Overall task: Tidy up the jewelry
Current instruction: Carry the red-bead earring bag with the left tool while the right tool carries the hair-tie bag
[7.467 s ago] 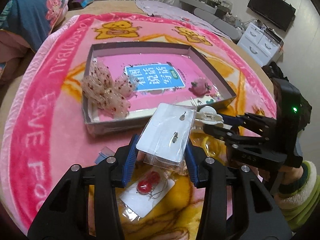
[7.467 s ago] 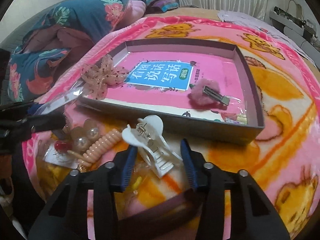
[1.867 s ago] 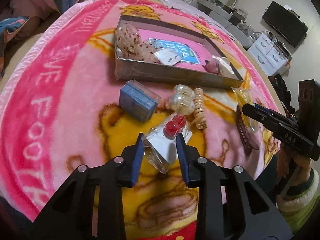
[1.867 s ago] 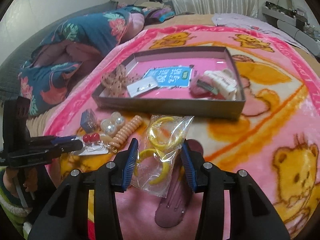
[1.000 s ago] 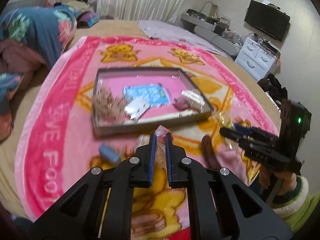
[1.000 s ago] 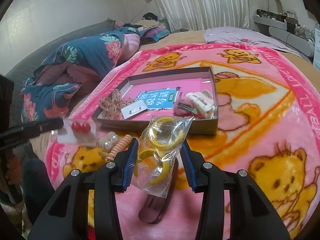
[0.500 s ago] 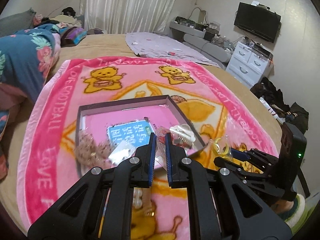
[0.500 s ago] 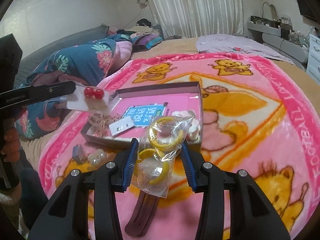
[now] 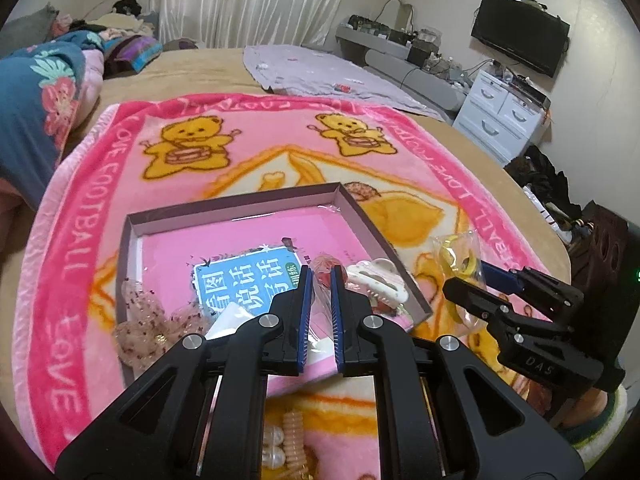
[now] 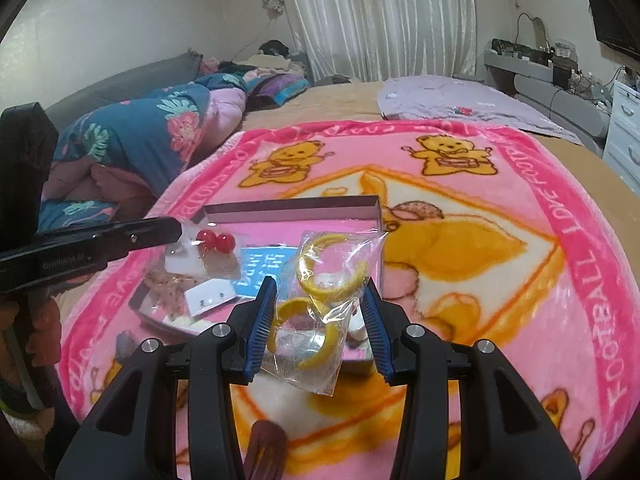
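Since a second ago both grippers have risen from the blanket [image 10: 520, 280] and now hang over the tray [image 9: 360, 216], so two drops look imminent. Left gripper [image 9: 319, 280] is clamped on the earring packet [image 10: 208, 256], held above the tray's left half. Right gripper [image 10: 320, 300] is clamped on the bag of yellow rings [image 10: 324, 300]. Tray holds a beaded scrunchie [image 9: 140, 328], earring card [image 10: 210, 298] and white hair claw [image 9: 380, 280]. Pearl tie [image 9: 274, 448] lies outside.

Hair claw [image 9: 378, 280] in tray [image 9: 236, 206], on blanket [image 9: 80, 216]
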The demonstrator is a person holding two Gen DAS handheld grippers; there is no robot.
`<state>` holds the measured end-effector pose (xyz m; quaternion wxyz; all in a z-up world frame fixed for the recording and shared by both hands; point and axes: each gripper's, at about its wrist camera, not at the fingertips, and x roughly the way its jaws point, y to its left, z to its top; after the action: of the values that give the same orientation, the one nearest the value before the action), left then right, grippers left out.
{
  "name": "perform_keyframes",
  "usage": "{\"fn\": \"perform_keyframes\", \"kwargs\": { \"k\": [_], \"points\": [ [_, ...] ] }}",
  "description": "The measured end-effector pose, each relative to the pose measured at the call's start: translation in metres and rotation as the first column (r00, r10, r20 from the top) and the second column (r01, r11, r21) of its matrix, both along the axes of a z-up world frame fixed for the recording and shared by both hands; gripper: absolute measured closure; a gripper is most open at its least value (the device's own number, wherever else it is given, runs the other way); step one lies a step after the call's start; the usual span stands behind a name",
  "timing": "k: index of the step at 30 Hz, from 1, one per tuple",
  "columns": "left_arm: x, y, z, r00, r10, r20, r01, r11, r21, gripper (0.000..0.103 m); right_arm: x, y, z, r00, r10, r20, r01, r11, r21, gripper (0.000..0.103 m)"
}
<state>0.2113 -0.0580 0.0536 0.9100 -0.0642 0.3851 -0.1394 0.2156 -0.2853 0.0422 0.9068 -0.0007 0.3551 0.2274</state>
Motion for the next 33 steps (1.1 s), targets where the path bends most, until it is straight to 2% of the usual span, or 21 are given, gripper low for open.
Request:
{"fn": "perform_keyframes", "kwargs": {
  "k": [9, 19, 28, 33],
  "points": [
    [0.018, 0.007, -0.032, 0.999, -0.006, -0.052, 0.004, 0.999, -0.04, 0.099, 0.032, 0.017, -0.022, 0.999, -0.021, -0.051, 0.018, 0.999, -0.046, 0.062],
    [0.02, 0.022, -0.057, 0.995, 0.011, -0.099, -0.016, 0.999, -0.05, 0.098, 0.054, 0.039, -0.043, 0.995, -0.021, -0.098, 0.013, 0.996, -0.091, 0.061],
    [0.014, 0.04, -0.066, 0.992, 0.038, -0.12, -0.045, 0.998, -0.054, 0.098, 0.049, 0.049, -0.048, 0.993, -0.005, -0.115, -0.006, 0.996, -0.088, 0.059],
    [0.009, 0.049, -0.068, 0.99, 0.053, -0.129, -0.061, 0.997, -0.052, 0.097, 0.036, 0.046, -0.044, 0.995, 0.009, -0.103, -0.017, 0.997, -0.076, 0.049]
  ]
}}
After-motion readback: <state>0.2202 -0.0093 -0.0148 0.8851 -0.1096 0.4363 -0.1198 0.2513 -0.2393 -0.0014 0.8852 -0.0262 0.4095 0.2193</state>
